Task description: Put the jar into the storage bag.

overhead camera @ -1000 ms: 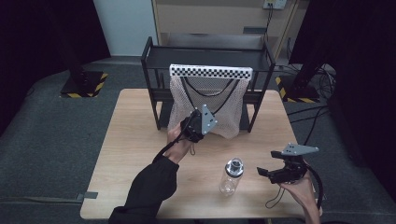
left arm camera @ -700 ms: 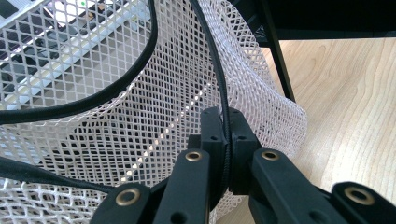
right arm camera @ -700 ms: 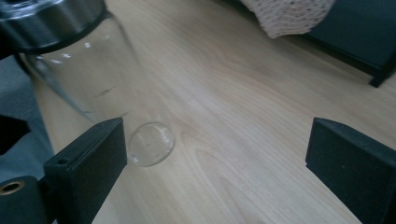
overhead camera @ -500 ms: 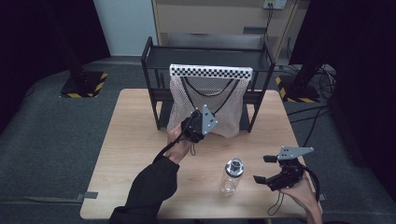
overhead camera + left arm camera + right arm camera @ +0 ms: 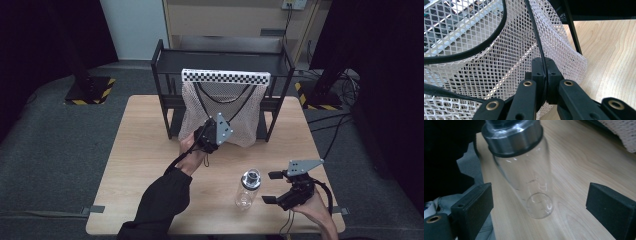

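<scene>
The left claw (image 5: 545,82) has its jaws clamped tight on a black cord (image 5: 537,37) of the white mesh bag (image 5: 499,57), which spreads out ahead of it and hangs from the black rack (image 5: 170,75). The right claw (image 5: 539,206) stands wide, its jaws having just been narrowing a little, pads clear of the glass. Between and just ahead of them the clear bottle (image 5: 529,177) stands upright on the wooden table (image 5: 579,165), its steel collar (image 5: 512,135) at the top.
</scene>
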Motion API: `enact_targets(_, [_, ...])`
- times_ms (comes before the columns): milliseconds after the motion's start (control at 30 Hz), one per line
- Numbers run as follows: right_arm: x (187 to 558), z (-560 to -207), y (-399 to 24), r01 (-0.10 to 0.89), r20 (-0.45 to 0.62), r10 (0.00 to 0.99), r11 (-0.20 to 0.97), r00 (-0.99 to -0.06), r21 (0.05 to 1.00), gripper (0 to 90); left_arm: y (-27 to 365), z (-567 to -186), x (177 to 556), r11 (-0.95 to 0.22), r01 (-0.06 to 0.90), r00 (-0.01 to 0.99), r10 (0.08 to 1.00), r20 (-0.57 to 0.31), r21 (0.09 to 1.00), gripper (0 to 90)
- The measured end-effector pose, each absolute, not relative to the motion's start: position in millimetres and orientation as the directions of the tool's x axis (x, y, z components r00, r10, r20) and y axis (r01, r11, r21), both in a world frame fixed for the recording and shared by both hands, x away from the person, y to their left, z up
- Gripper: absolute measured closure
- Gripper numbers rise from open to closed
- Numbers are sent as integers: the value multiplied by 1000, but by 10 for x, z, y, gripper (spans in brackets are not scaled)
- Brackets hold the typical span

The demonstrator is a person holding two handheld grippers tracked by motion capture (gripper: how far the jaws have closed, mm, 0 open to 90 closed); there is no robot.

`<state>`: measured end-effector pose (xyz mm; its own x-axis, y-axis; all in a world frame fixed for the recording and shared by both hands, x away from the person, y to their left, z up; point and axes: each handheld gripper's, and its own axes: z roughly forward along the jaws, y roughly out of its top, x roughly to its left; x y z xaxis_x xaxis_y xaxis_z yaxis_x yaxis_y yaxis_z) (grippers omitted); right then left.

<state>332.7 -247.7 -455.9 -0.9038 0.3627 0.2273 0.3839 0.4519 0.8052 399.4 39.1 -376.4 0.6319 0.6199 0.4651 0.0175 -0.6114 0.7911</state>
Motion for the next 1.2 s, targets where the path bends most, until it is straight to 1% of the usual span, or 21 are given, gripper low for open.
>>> enact_targets(233, [3314,-4596,-2349,374,240,324,455,-915,808,84,392,-3774,3998,-608,20,632,622,462,793,874])
enact_targets(400, [3310,-4650,-2226,358,227,314,466,-922,810,100,392,-3773,3995,-608,19,632,622,462,793,873])
enact_targets(767, [3309,-4735,-2079,343,207,326,444,-922,828,140,396,-3786,3996,-605,20,634,623,458,796,870])
enact_targets(900, [3316,-4781,-2031,339,201,332,436,-922,834,172,395,-3787,3995,-604,20,634,623,457,797,870])
enact_targets(1033, [3312,-4824,-2006,323,175,349,429,-921,843,232,395,-3790,3995,-602,19,634,624,456,798,870])
enact_targets(1067, [3306,-4836,-2002,315,163,358,424,-920,849,265,395,-3791,3996,-602,19,634,625,455,798,870])
enact_targets(1200, [3292,-4865,-2015,293,142,363,403,-921,867,282,395,-3799,4000,-601,19,635,625,454,799,866])
